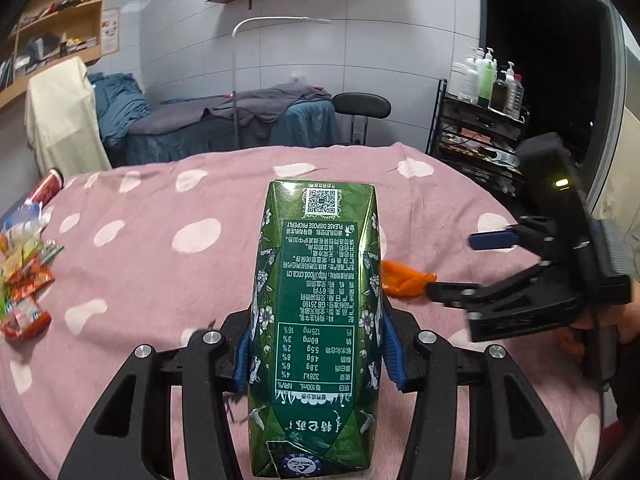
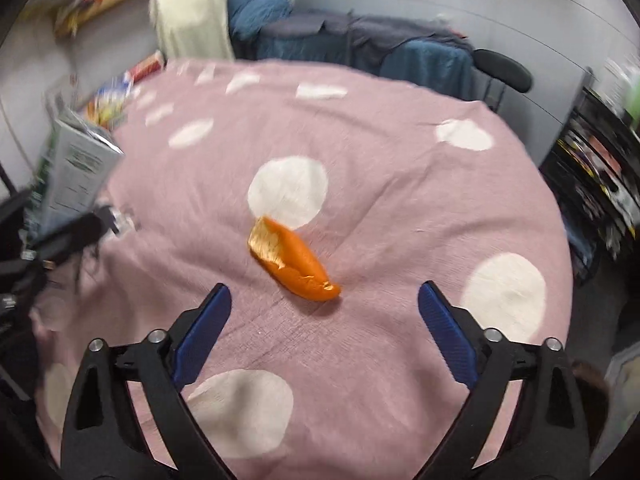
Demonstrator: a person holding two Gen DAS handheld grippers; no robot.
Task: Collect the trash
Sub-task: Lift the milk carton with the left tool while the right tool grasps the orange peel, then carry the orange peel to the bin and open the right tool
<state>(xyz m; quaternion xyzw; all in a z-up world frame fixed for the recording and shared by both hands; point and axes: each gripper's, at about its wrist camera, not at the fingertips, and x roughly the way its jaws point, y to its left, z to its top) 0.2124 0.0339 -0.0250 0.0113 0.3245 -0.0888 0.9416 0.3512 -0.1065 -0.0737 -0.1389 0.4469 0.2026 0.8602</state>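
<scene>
Left tongs (image 1: 316, 354) clamping carton (image 1: 316, 320) (label legible)

The green carton (image 1: 316, 320), clamped between the left gripper's (image 1: 316, 356) blue pads, hides most of the orange peel (image 1: 404, 282) beyond them. The right wrist view is motion-blurred. Left of those fingers, the wrappers (image 2: 110, 104) smear unreadably.

Massage room: treatment beds (image 1: 224, 128), lotion bottles (image 1: 490, 80)
</scene>
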